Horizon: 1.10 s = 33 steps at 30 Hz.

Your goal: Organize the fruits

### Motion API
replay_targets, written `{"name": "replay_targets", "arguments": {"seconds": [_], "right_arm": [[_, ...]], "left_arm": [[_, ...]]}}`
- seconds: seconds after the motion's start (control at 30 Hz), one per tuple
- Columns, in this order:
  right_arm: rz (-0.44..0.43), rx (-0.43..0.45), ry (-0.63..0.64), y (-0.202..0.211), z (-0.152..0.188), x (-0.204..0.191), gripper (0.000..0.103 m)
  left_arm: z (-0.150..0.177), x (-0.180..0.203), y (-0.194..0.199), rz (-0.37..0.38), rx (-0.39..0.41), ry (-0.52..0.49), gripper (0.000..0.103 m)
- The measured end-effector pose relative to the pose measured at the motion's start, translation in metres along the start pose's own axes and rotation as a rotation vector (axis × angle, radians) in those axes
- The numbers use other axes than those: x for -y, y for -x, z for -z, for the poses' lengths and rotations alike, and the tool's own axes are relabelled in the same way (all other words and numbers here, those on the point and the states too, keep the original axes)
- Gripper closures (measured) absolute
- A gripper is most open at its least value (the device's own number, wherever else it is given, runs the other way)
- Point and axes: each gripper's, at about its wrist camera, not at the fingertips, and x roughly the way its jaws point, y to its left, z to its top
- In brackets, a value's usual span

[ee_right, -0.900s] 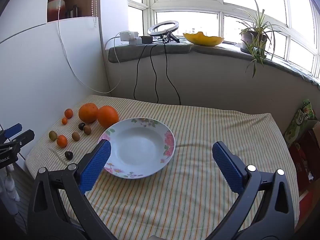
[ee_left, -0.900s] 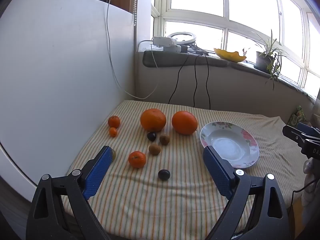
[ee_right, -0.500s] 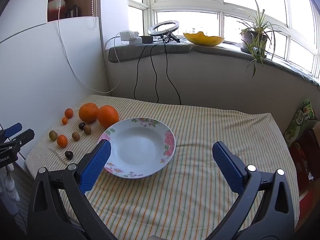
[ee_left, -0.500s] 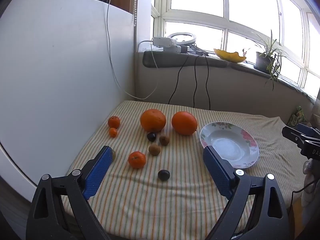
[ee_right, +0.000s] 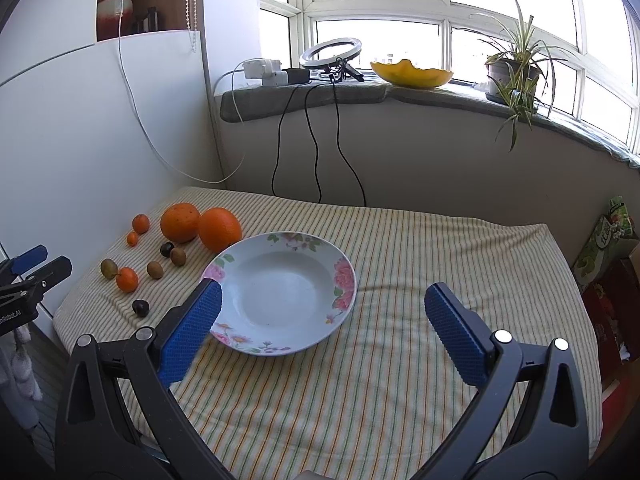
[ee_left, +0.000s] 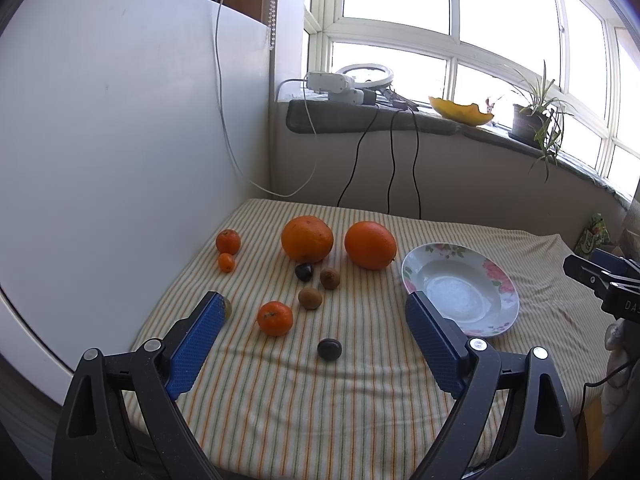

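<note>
Sitting bare on striped cloth (ee_right: 400, 360), floral plate (ee_right: 344, 276), fruits (ee_right: 220, 228) beside it

Bare striped bench (ee_right: 400, 360) right of and before the plate (ee_right: 280, 280): open passage. Left side crowded by scattered fruits (ee_left: 308, 272); white panel (ee_left: 120, 140) walls off that edge.

Two large oranges (ee_left: 338, 242) are sitting side by side just left of the empty floral plate (ee_left: 460, 288); tangerines (ee_left: 274, 318), kiwis (ee_left: 310, 298) and dark plums (ee_left: 329, 349) are lying scattered farther left.
</note>
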Motion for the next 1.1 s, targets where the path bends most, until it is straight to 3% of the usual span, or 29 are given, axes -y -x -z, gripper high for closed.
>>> {"name": "replay_targets", "arguments": {"seconds": [0.5,0.7,0.97,1.1], "right_arm": [[-0.053,-0.028,0.044,-0.023,-0.012,-0.007,0.000],[-0.103,-0.058,0.068,-0.046,-0.024,-0.014,0.000],[-0.260,-0.159,0.118,-0.095,-0.048,-0.031,0.000],[-0.357,-0.259,0.078,-0.133,-0.060,-0.033,0.009]], "left_arm": [[0.000,-0.012,-0.020,0.021,-0.018,0.020,0.012],[-0.003,-0.013,-0.039,0.069,-0.044,0.037,0.015],[-0.009,-0.002,-0.078,0.169,-0.112,0.073,0.019],[-0.014,0.002,-0.097,0.222,-0.143,0.099,0.021]]}}
